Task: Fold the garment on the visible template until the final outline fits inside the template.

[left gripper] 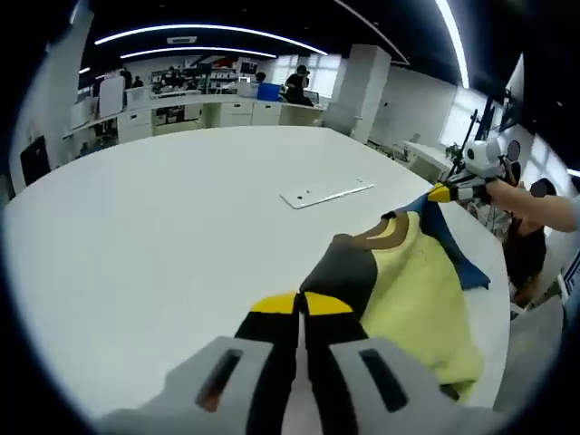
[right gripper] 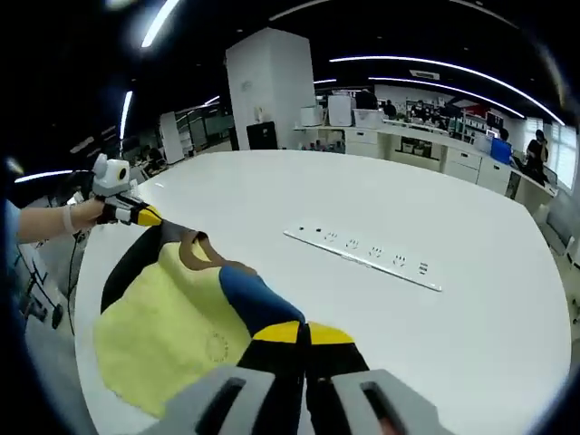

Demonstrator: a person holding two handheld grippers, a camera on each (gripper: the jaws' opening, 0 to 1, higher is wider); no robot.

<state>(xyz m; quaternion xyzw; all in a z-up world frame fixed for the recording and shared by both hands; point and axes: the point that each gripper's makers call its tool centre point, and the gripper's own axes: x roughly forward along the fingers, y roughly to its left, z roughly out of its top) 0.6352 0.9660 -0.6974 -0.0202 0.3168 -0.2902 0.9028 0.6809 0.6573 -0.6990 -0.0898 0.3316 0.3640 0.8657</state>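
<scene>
Two grippers each pinch one shoulder of the yellow T-shirt (left gripper: 421, 299): the left gripper (left gripper: 301, 304) closed on the grey sleeve (left gripper: 344, 267), the right gripper (right gripper: 304, 333) on the blue sleeve (right gripper: 254, 304). The shirt hangs stretched between them over the white table (left gripper: 181, 217) edge. Keeping both pinches level and the tension even should, I judge, let it be laid down flat without wrinkles.

Garment (left gripper: 421, 299): yellow body, 1 dark grey sleeve, 1 blue sleeve, brown collar. Spread out near the white table (left gripper: 163, 236) edge, each sleeve lifted and pulled taut at its end.
</scene>
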